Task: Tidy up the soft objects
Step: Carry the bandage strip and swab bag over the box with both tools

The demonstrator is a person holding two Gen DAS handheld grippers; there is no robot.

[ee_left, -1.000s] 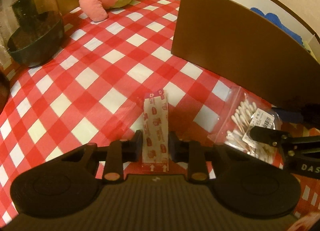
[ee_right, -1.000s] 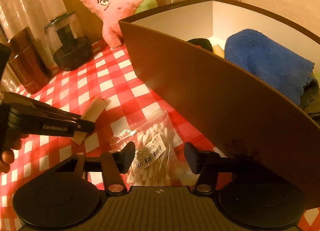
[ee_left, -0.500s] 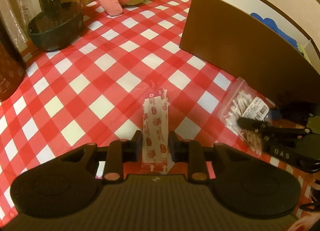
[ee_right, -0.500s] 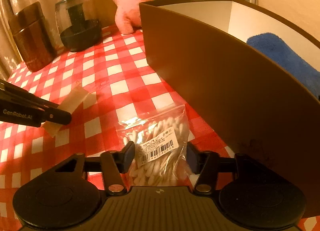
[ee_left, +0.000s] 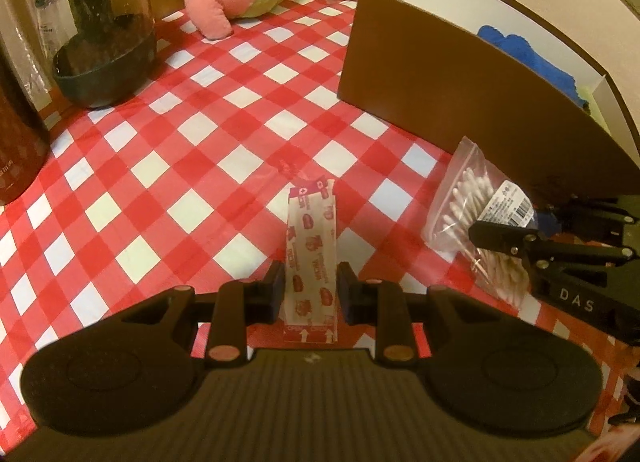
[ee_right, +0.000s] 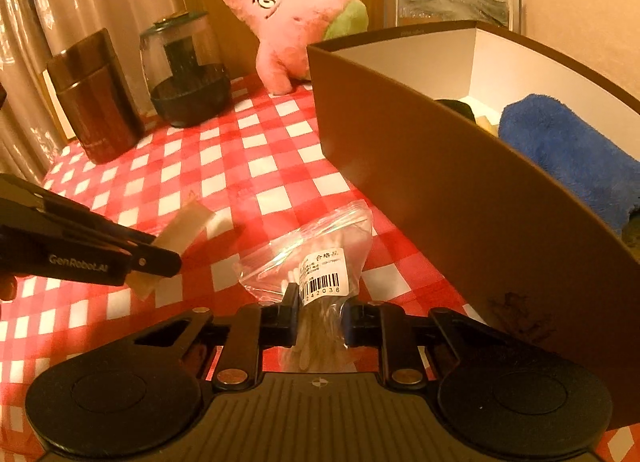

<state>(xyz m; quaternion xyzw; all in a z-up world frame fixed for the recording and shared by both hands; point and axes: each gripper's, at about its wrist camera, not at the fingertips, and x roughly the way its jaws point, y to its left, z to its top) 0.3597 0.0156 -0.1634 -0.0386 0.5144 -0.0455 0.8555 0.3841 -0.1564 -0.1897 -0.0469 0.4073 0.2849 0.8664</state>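
Nearest to us, our left gripper (ee_left: 310, 292) pinches one bandage strip (ee_left: 311, 258) by its lower half, the fingers (ee_left: 276, 290) pressed against both long edges and the strip lifted clear of the red-and-white checked tablecloth (ee_left: 192, 150). Our right gripper (ee_right: 320, 316) has just been closing, and its fingers (ee_right: 286, 314) now squeeze the lower end of one clear bag of cotton swabs (ee_right: 316, 262), which bunches between them; a second ago those fingers stood wide with the bag lying flat on the cloth between them. In the left wrist view the same bag (ee_left: 476, 214) sits just beside the brown box (ee_left: 460, 94), held by the right gripper (ee_left: 500, 238). We count two grippers, one strip, one bag and one box. Beyond, the box stands open on the cloth and inside it we see one blue towel (ee_right: 568, 154) and a dark item (ee_right: 456, 108) we cannot make out. Farther back stand one glass jar with a dark base (ee_right: 186, 74), one brown canister (ee_right: 94, 98), one pink star plush (ee_right: 292, 26) and one picture frame (ee_right: 452, 2) against the wall. Compared with a second ago, the left wrist view now takes in more of the table's far end, the jar and plush showing more fully, while the strip sits the same way in its grip.
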